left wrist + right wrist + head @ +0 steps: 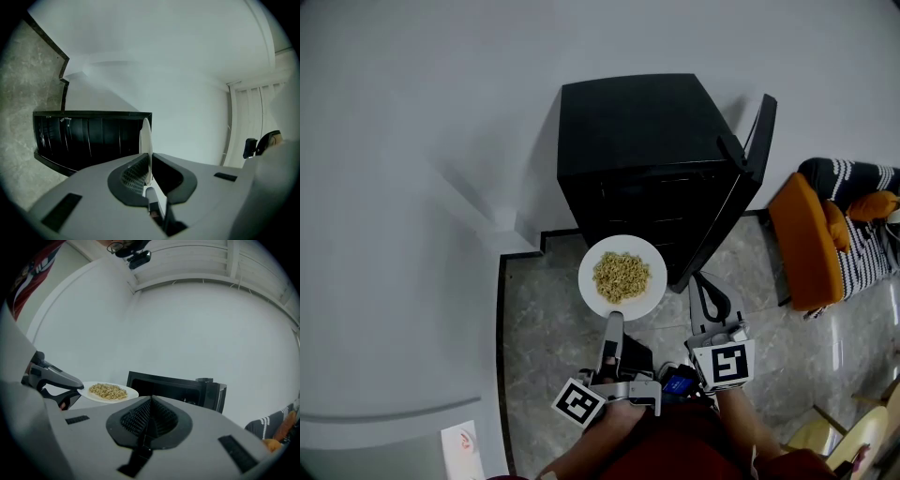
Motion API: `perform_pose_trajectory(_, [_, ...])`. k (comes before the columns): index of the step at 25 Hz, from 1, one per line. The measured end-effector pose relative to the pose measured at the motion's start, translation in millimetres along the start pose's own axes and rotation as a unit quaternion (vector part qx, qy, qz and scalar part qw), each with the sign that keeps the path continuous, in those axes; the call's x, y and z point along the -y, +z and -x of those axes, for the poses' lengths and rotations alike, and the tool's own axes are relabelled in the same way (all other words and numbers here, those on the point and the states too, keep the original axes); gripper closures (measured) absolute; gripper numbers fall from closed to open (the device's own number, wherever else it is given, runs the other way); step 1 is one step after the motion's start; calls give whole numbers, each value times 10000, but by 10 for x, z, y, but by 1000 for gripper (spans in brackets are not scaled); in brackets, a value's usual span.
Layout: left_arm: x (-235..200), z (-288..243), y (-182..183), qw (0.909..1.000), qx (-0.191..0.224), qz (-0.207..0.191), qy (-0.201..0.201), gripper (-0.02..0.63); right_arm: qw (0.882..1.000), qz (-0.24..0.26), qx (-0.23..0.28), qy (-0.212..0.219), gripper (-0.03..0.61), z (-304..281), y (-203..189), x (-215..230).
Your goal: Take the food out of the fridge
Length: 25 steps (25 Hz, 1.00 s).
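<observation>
A white plate heaped with pale yellow food is held level in front of the black fridge. My left gripper is shut on the plate's near rim. In the left gripper view the plate shows edge-on, pinched between the jaws of the left gripper. The fridge door stands open to the right. My right gripper hangs beside the plate, near the door's lower edge, shut and empty. From the right gripper I see the plate, the left gripper holding it and the open fridge.
White walls rise behind and left of the fridge. A dark border edges the marble floor at the left. An orange cushion and striped cloth lie at the right. A light wooden chair stands at the bottom right.
</observation>
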<state>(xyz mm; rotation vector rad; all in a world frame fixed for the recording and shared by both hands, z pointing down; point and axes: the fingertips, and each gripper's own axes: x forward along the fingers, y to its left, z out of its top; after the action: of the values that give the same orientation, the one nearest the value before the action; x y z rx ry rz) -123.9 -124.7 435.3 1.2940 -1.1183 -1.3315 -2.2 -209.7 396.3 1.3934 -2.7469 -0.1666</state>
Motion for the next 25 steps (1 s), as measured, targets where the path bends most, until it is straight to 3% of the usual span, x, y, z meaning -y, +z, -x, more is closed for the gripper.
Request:
perform_pose_trajectory(11, [29, 96, -3, 10000, -50, -18, 16, 587, 9998, 107, -162, 16, 557, 13, -46, -28])
perform_pose_trajectory(25, [27, 67, 14, 10000, -43, -10, 1, 587, 10000, 91, 0, -26, 557, -7, -2, 8])
